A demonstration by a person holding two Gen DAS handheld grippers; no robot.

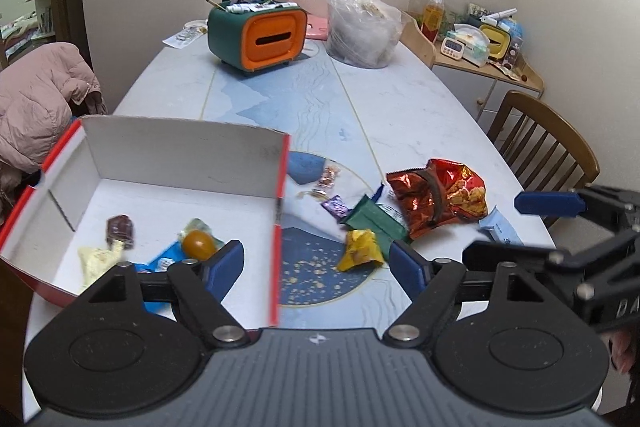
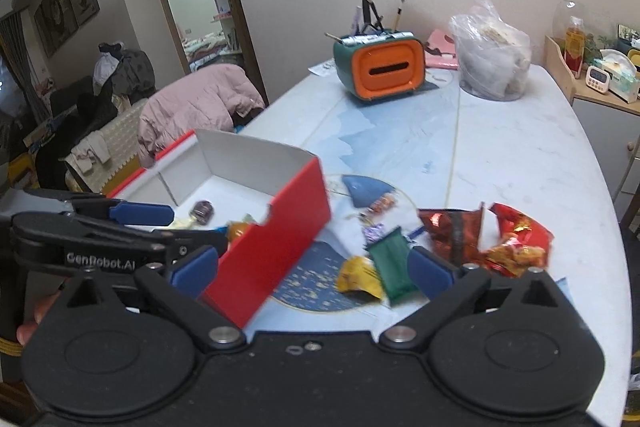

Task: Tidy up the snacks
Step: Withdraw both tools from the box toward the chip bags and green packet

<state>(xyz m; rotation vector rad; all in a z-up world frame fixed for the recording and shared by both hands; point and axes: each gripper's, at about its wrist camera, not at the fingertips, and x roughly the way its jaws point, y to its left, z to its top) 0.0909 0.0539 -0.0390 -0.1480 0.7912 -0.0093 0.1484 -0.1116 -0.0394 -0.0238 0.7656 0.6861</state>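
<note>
Left gripper (image 1: 316,259) hangs spread and empty over the box's red right wall; right gripper (image 2: 312,267) gapes too, nothing held. Between picks, I'd say: the yellow packet (image 2: 358,277) and green packet (image 2: 390,263) lie crumpled mid-table beside the red-sided box (image 1: 282,211), awaiting a pinch and lift.

Both grippers are hanging angled down, side by side. The left gripper (image 1: 316,263) is sitting with jaws wide and empty, and the right gripper (image 2: 312,269) is gaping wide too, gripping nothing.
</note>
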